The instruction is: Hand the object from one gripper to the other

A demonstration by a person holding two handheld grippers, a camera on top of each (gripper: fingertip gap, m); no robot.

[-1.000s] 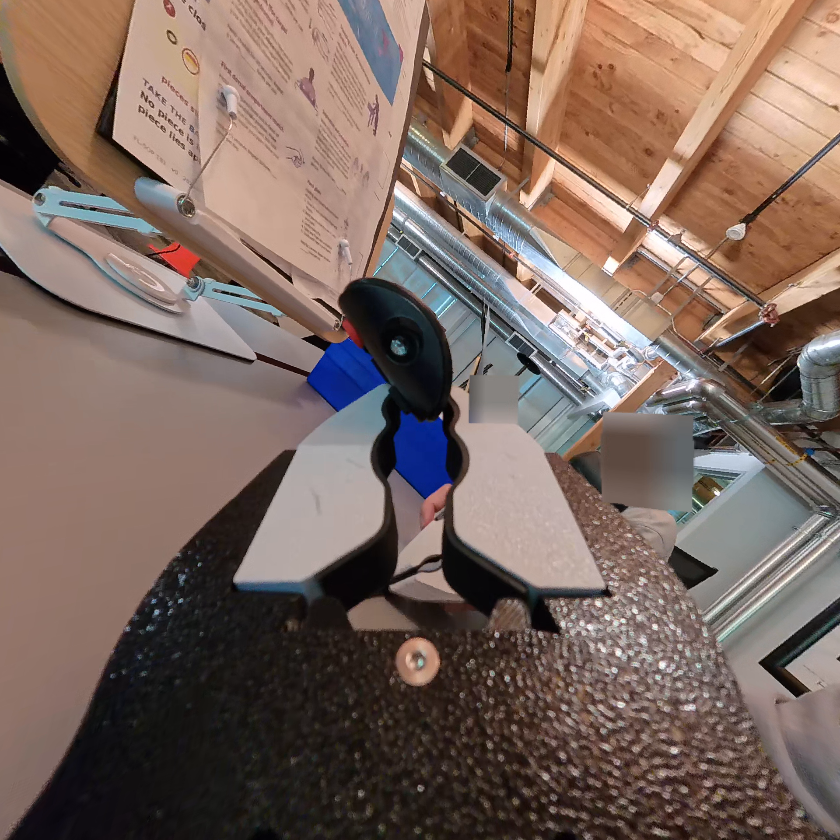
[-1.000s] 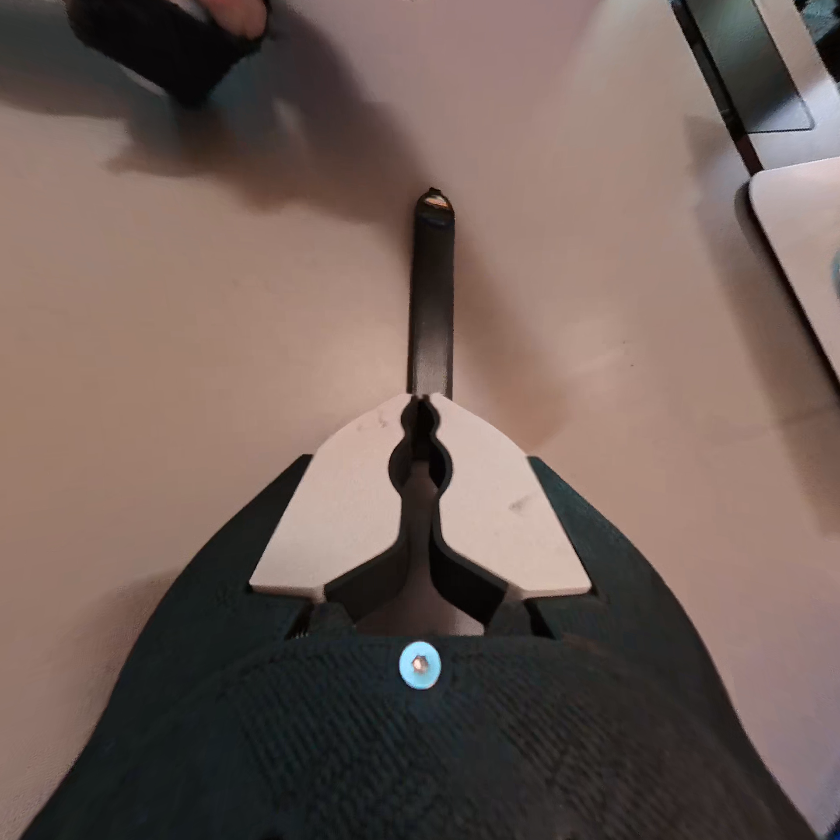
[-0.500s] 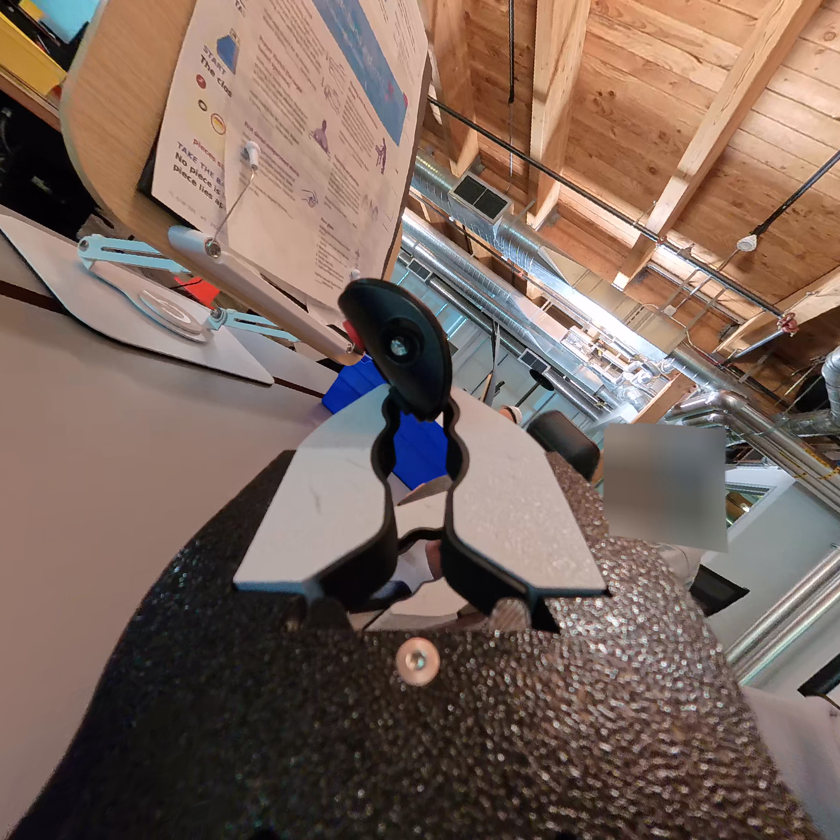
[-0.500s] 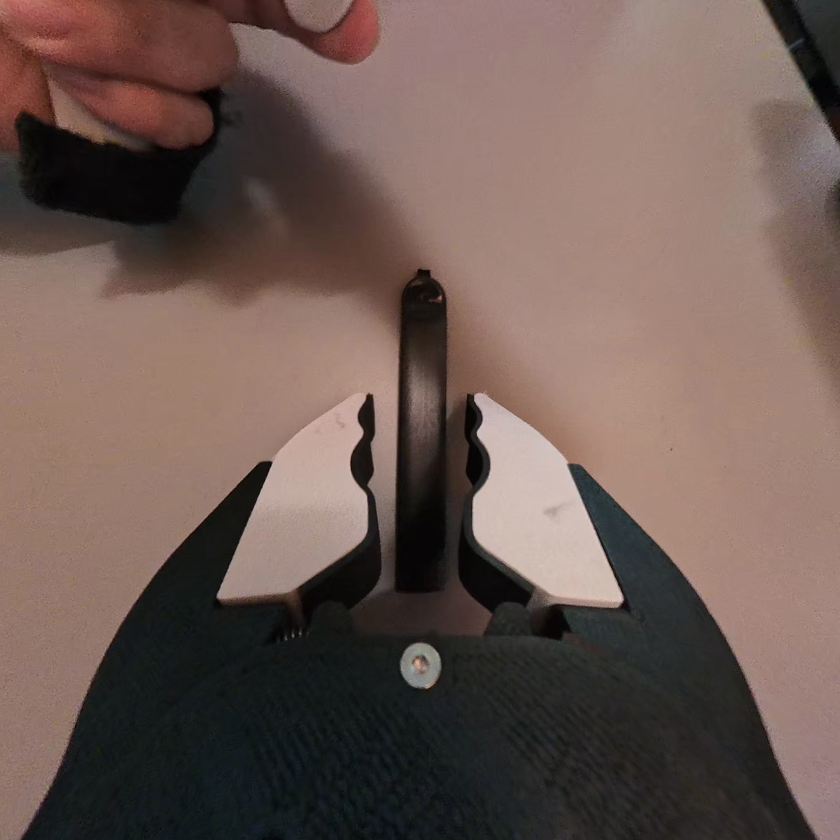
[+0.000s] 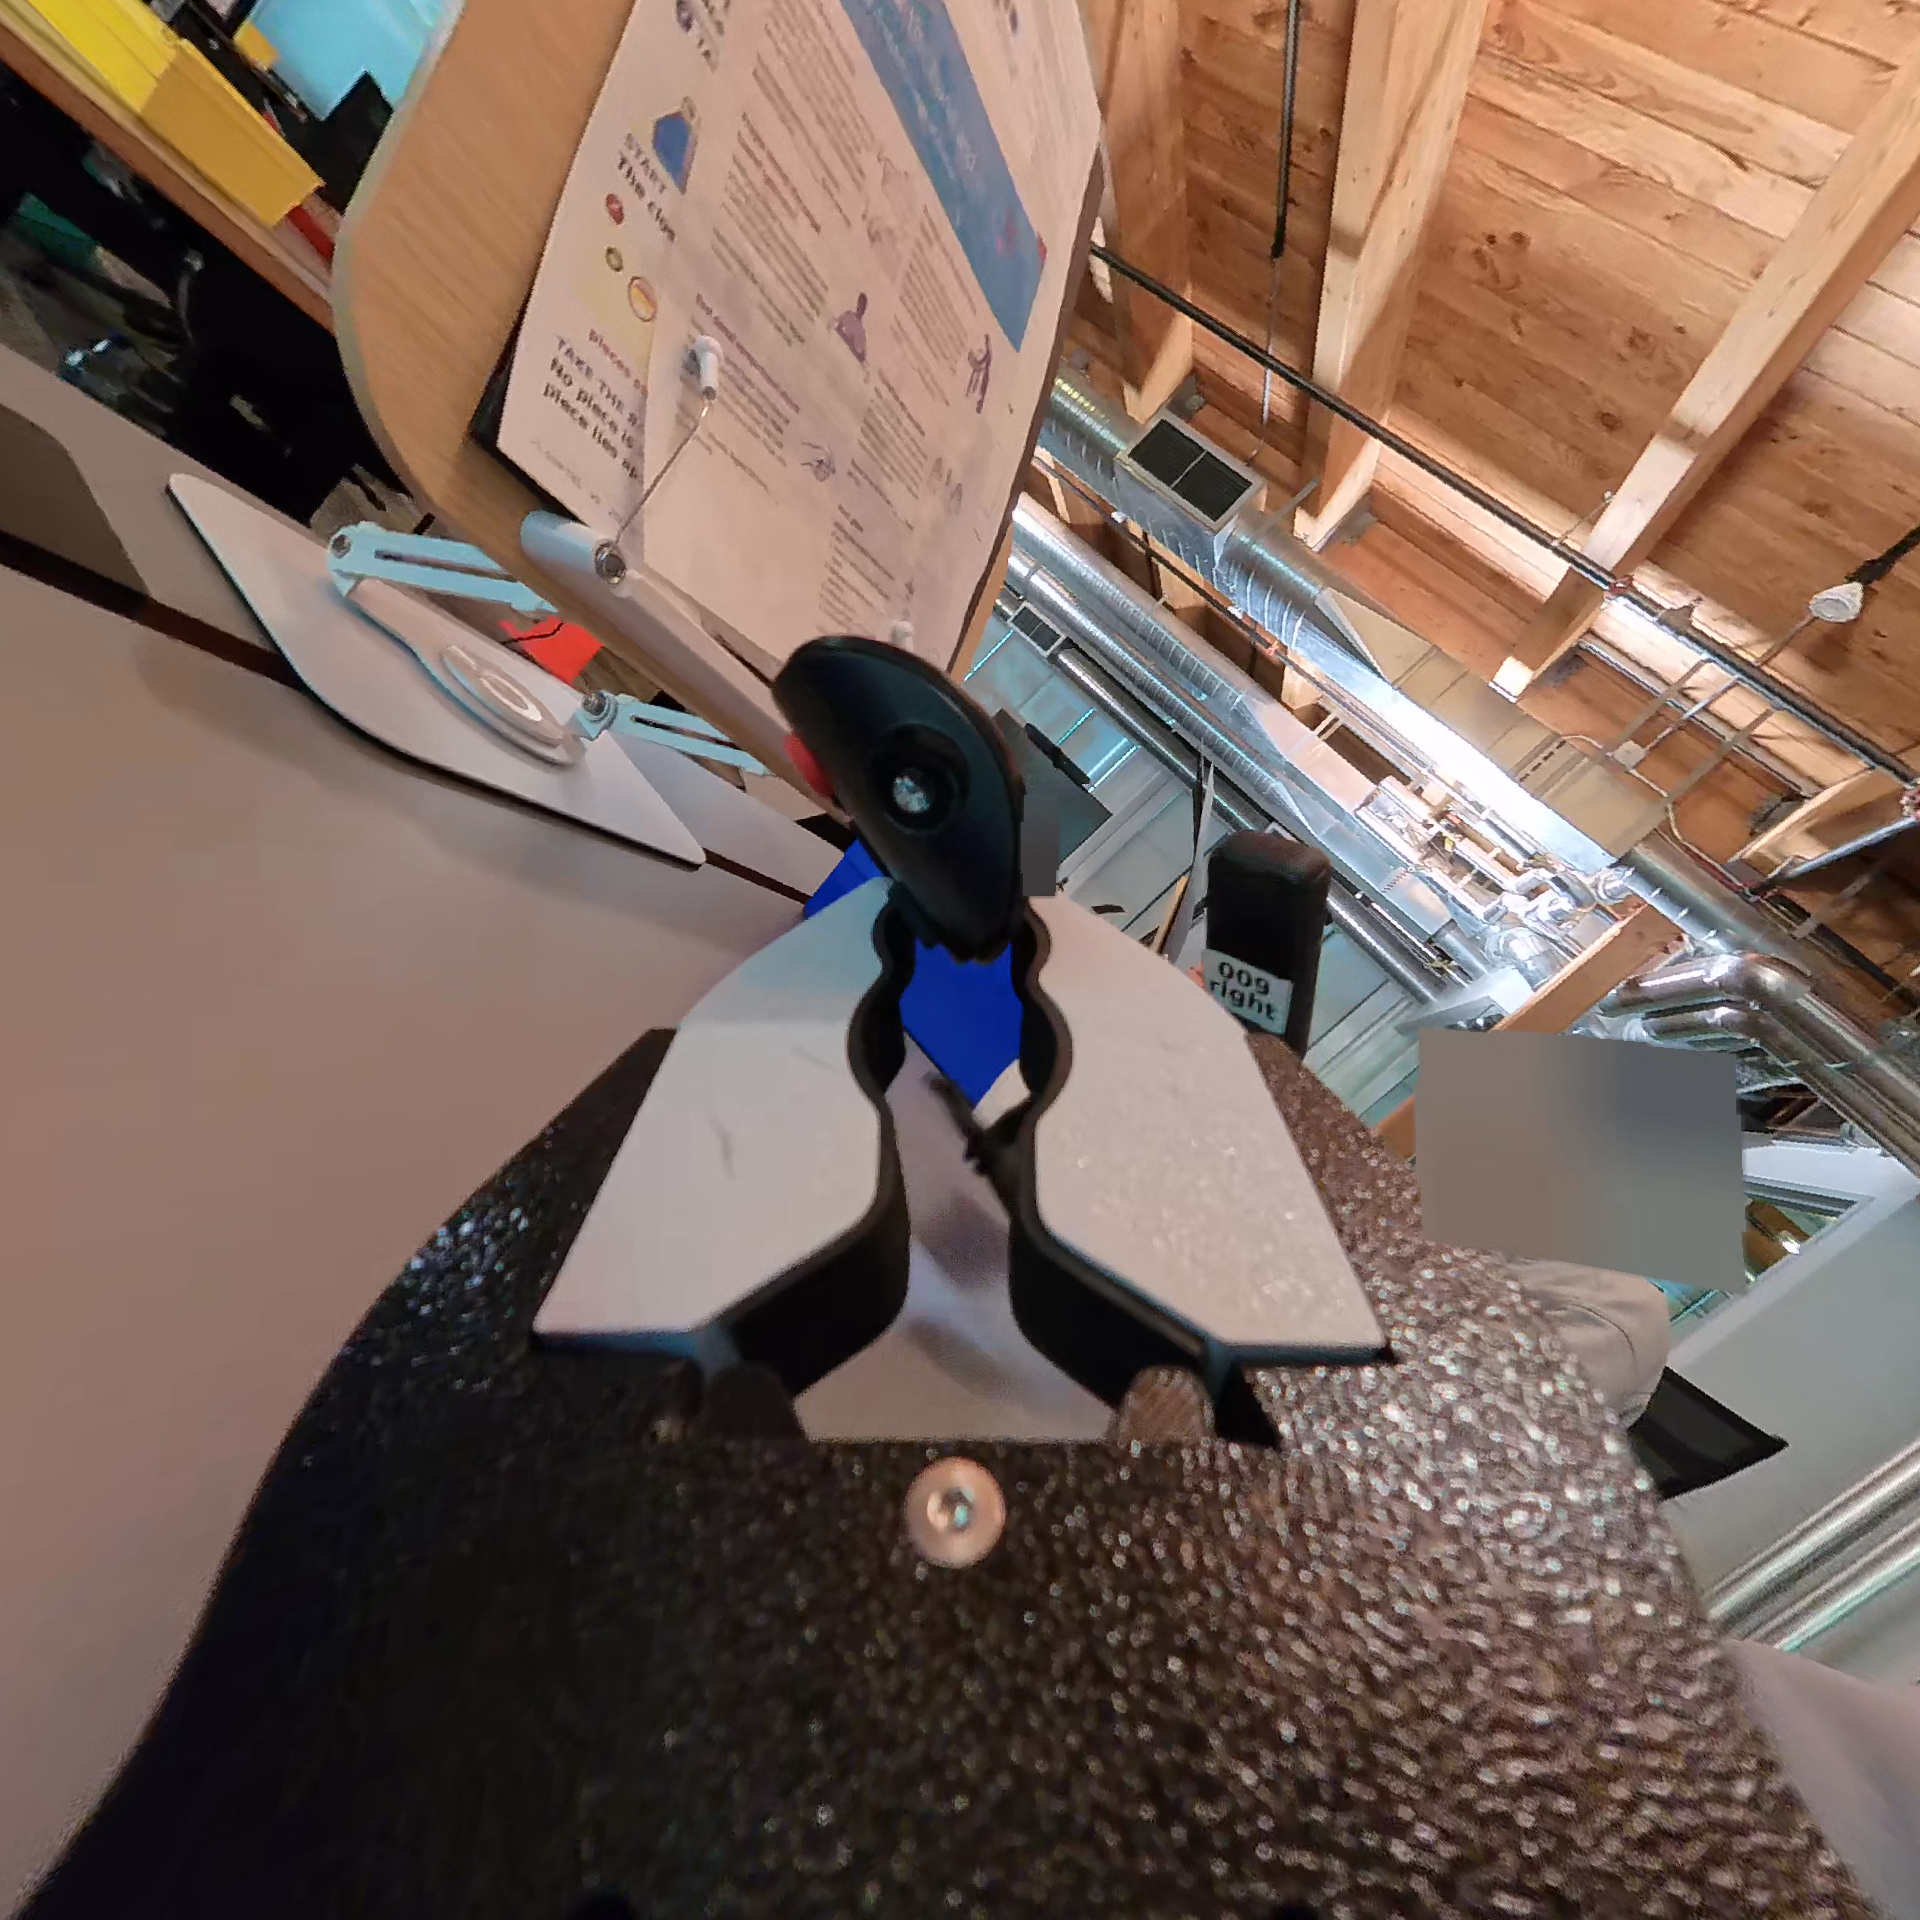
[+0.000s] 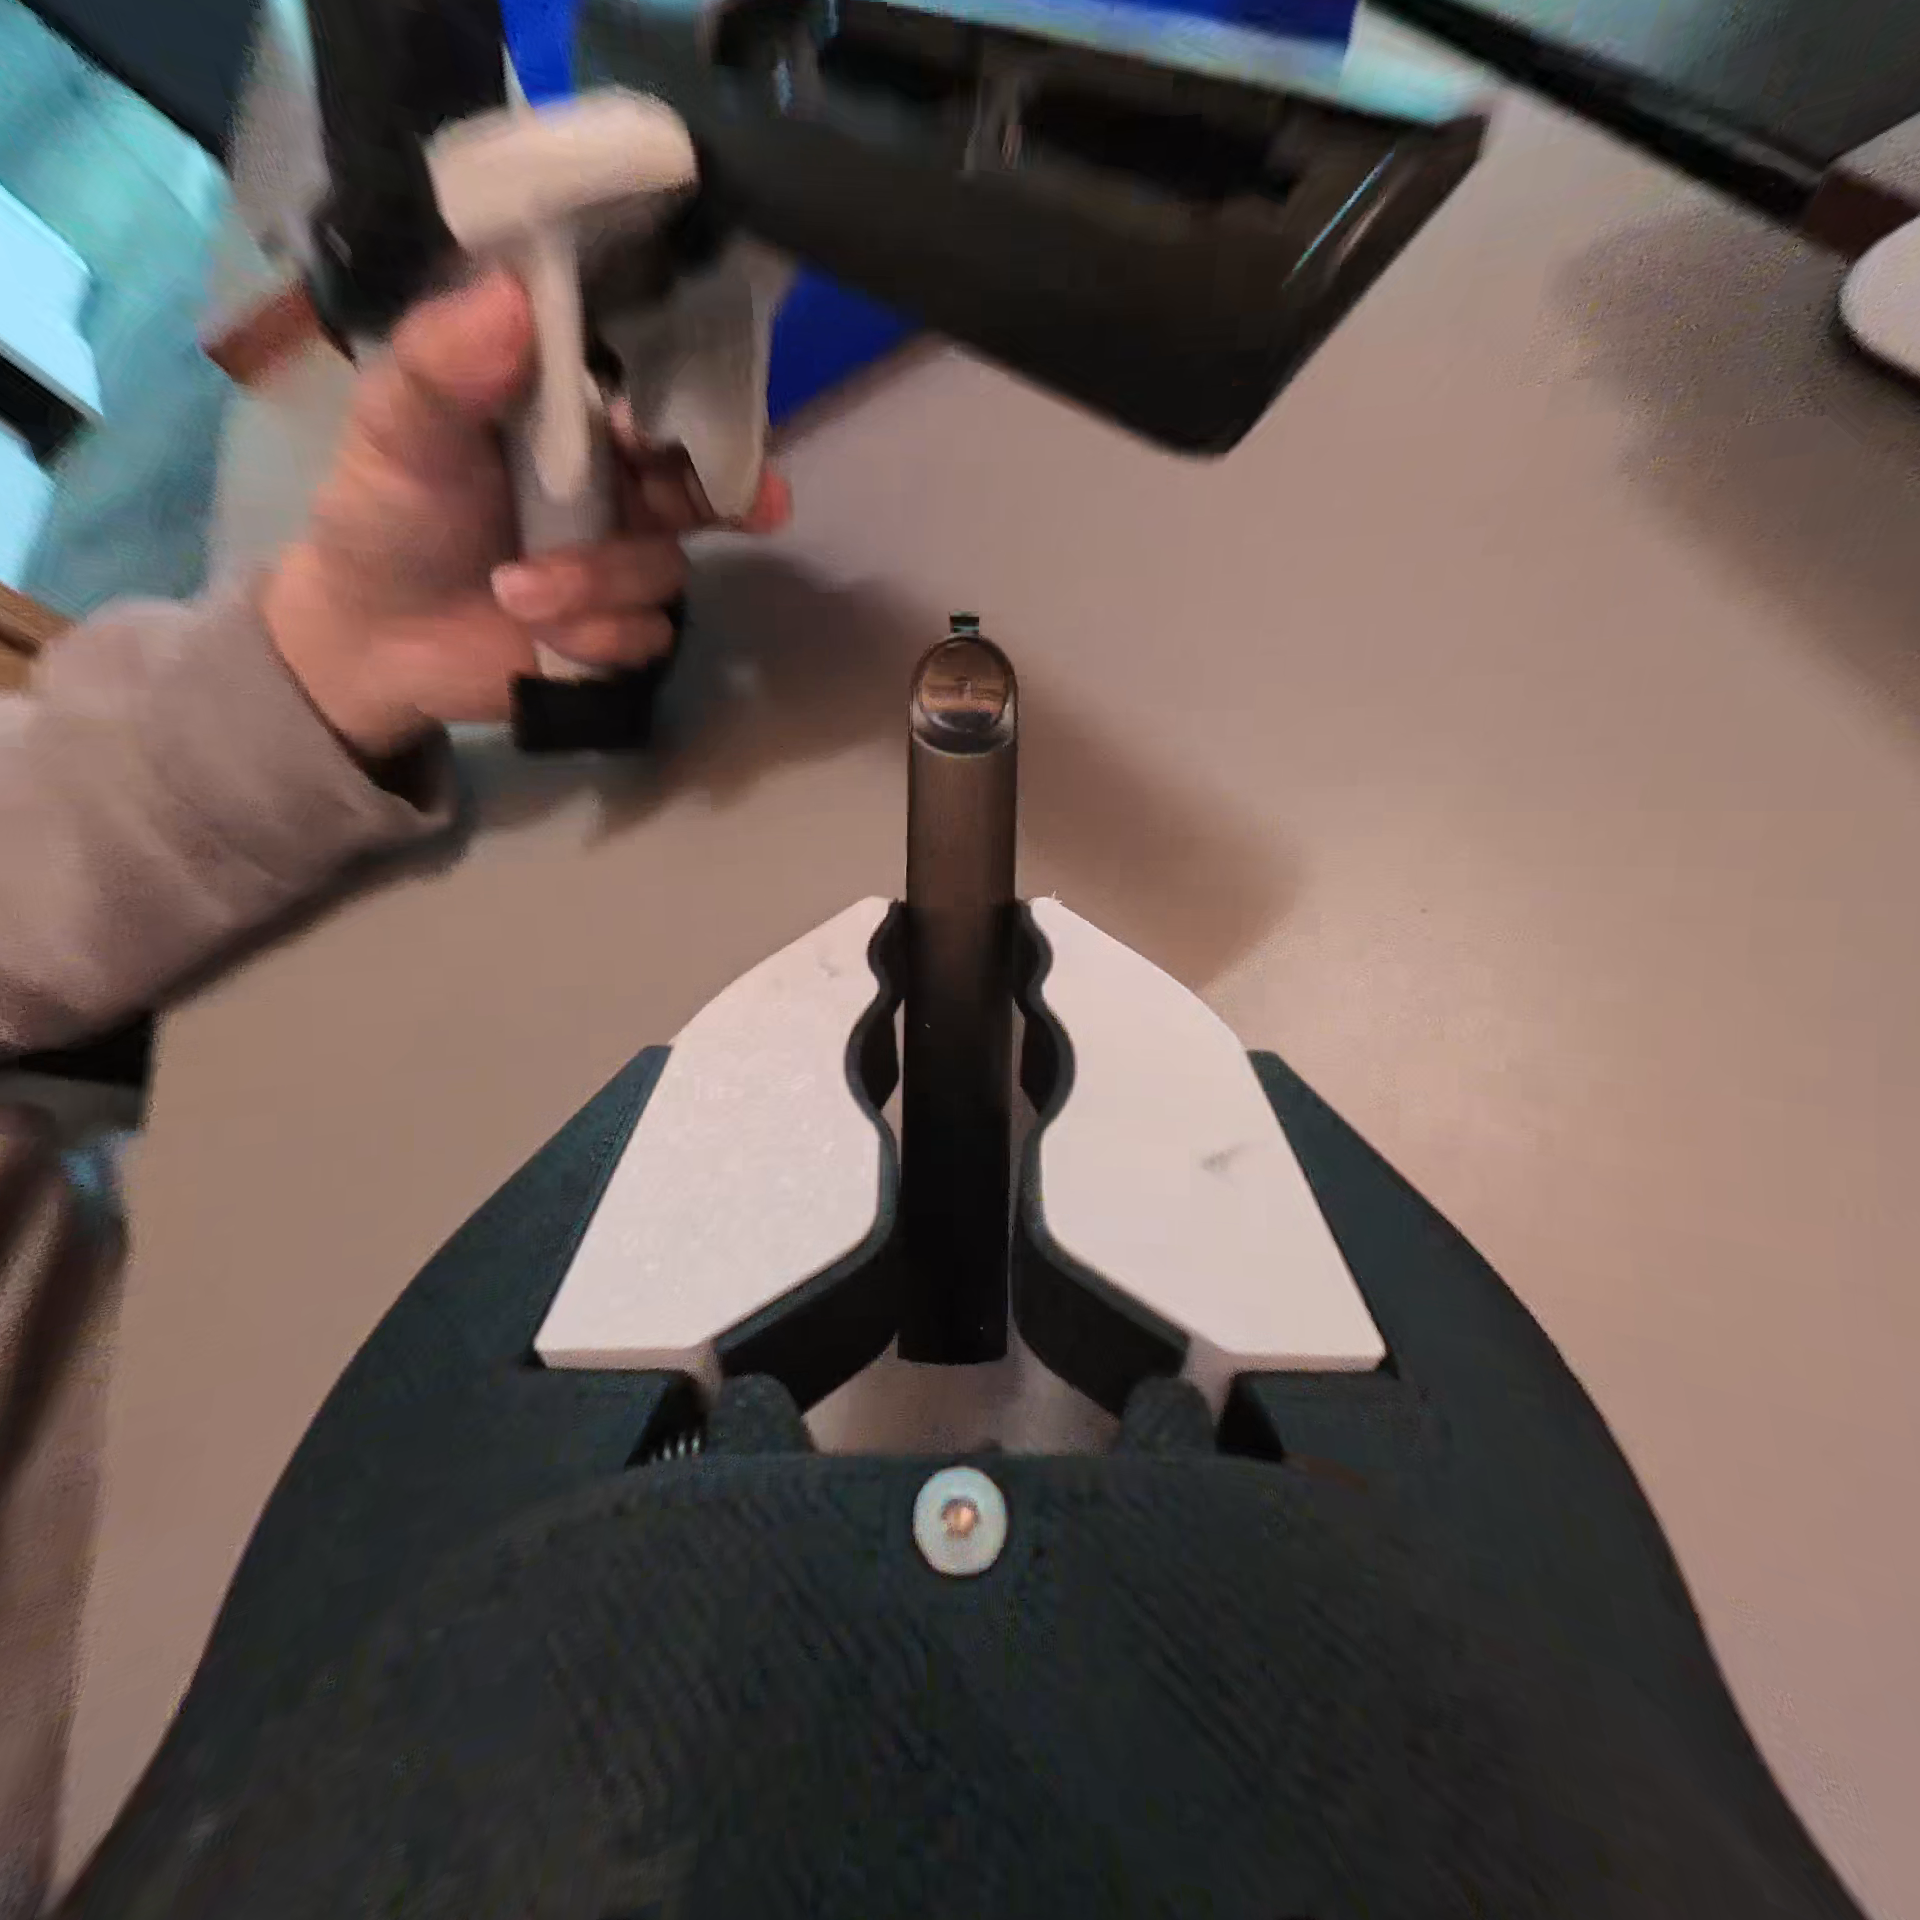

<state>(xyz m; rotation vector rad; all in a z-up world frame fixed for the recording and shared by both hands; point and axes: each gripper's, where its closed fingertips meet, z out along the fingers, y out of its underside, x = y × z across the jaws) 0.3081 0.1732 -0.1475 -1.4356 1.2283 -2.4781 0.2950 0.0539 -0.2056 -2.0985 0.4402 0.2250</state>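
In the left wrist view my left gripper [image 5: 961,925] points up and is shut at its tips on a black rounded object [image 5: 914,790] with a screw in its face and a red bit at its edge. In the right wrist view my right gripper [image 6: 958,914] is shut on a long black bar [image 6: 958,810] that runs deep between the jaws and sticks out ahead over the table [image 6: 1455,831]. The left gripper [image 6: 1039,229] shows blurred at the top of that view, held by a hand [image 6: 436,540], apart from the bar. The right gripper's handle [image 5: 1262,935] shows behind the left fingers.
A wooden board with a printed sheet [image 5: 727,312] stands on a grey base plate [image 5: 416,665] at the table's far side. A blue bin [image 5: 956,1008] sits beyond the left fingertips. A person's sleeve [image 6: 156,810] lies at the left. A blurred patch covers a person at the right. The tips of one gripper are about 15 cm away from the tips of the other.
My right gripper held the bar's end at its tips, opened, slid forward along it and shut again deeper. The left gripper with its hand has swung up and closer in the right view.
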